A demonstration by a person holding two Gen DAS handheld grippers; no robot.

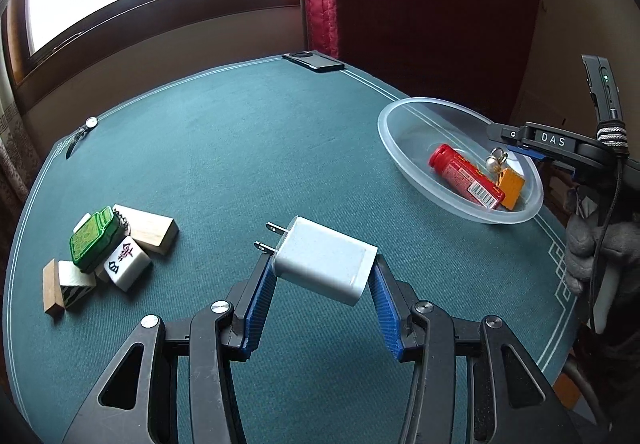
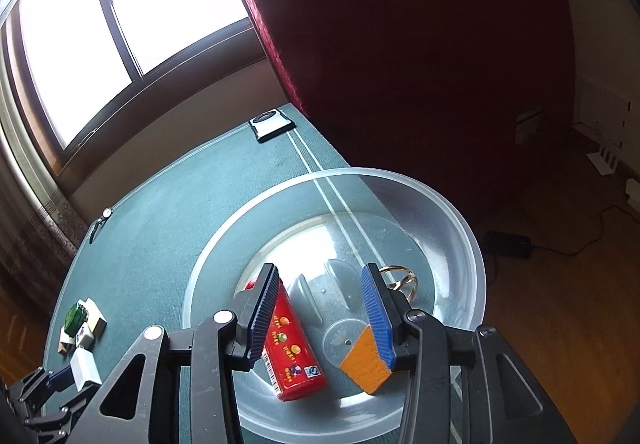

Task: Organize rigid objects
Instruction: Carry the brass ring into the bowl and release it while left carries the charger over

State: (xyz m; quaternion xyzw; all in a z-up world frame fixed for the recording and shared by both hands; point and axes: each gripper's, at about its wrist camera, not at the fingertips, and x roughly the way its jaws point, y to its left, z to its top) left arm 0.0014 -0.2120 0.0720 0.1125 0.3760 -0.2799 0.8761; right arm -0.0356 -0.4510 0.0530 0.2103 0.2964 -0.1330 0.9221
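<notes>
Left gripper [image 1: 324, 276] fingers are clenching the charger [image 1: 326, 260] above the bench [image 1: 240, 148], right gripper [image 2: 320, 308] is hanging spread-fingered over the bowl [image 2: 460, 228], so the slanted charger is probably risking slipping or clipping the rim.

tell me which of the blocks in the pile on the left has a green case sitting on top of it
The mahjong tile with the red and black characters: the green case leans across it, unlike the plain wooden block behind.

your green felt table [image 1: 248, 148] carries a clear bowl [image 1: 396, 140], a phone [image 1: 314, 61], a wristwatch [image 1: 82, 132], and a cluster of blocks and tiles [image 1: 116, 248].
</notes>
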